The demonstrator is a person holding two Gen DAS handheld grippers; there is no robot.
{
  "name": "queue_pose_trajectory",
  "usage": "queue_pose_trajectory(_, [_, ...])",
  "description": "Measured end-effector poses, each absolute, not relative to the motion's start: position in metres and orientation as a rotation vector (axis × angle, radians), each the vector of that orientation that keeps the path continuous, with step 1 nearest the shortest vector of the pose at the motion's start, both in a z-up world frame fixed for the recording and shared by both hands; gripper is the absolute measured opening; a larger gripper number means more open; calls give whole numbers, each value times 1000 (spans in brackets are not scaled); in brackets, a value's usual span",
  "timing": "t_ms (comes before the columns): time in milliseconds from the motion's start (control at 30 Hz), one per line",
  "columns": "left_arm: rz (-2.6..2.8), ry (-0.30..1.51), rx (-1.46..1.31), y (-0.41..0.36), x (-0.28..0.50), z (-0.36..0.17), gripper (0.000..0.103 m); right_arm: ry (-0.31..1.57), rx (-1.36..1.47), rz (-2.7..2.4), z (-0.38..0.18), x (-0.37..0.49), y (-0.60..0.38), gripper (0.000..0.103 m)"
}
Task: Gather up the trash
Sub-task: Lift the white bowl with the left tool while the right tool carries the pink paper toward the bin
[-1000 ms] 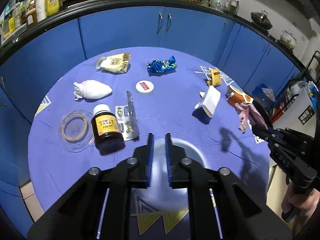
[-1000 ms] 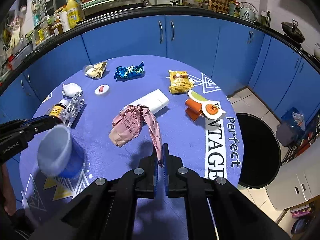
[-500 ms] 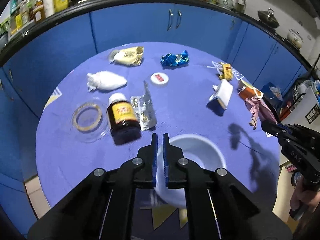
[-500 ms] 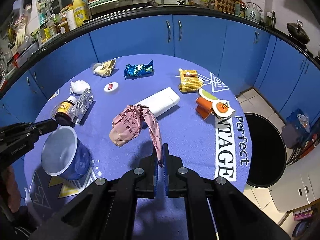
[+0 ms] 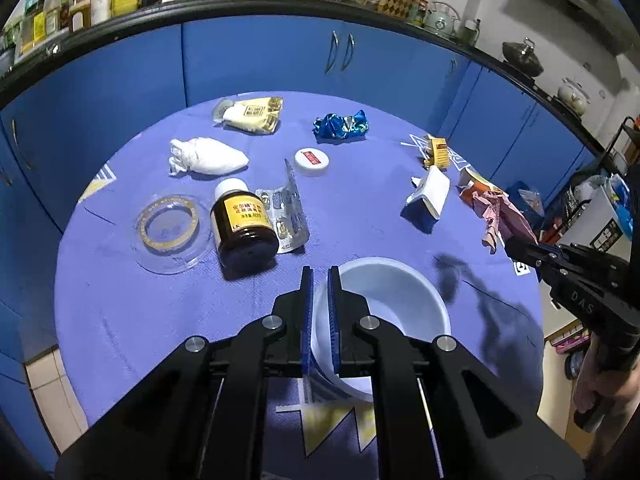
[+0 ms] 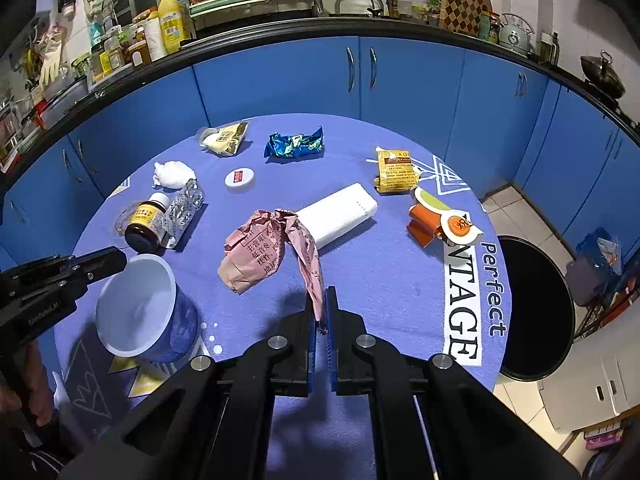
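The left claw (image 5: 321, 276) is clamped on the rim of the white cup (image 6: 136, 304), which stands on the worktop (image 6: 380, 280) just beside the brown bottle (image 6: 145, 227). The right claw (image 6: 320, 304) pinches a strip of the pink paper wrapper (image 6: 260, 248), right of the cup.

We read "Perfect" and part of "VINTAGE" in white on the tablecloth (image 6: 472, 288), right of the right gripper (image 6: 320, 312). Ahead of it, the pink crumpled paper (image 6: 256, 252) carries printed Chinese characters. The yellow packet (image 6: 396, 170) shows "KO". The other gripper's body (image 6: 36, 300) reads "GenRobot.AI".
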State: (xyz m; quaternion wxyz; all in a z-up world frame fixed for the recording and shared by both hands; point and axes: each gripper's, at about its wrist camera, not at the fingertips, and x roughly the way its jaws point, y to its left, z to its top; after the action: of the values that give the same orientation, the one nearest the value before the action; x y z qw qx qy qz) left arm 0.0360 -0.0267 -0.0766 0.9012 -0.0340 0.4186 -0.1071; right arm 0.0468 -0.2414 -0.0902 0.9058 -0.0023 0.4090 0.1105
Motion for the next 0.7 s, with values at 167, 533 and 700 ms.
queue_pose_trajectory(167, [-220,722,-46,-25,20,-62,97,839,-9,236,-88,45,-239,5])
queue_pose_trajectory(533, [-260,738,30,-39,20,-61,100,838,2,244,-86,43,-239,5])
queue_pose_trajectory(700, [-332,758,66,-55,10,-70,100,845,6,240,-88,43,-241,5])
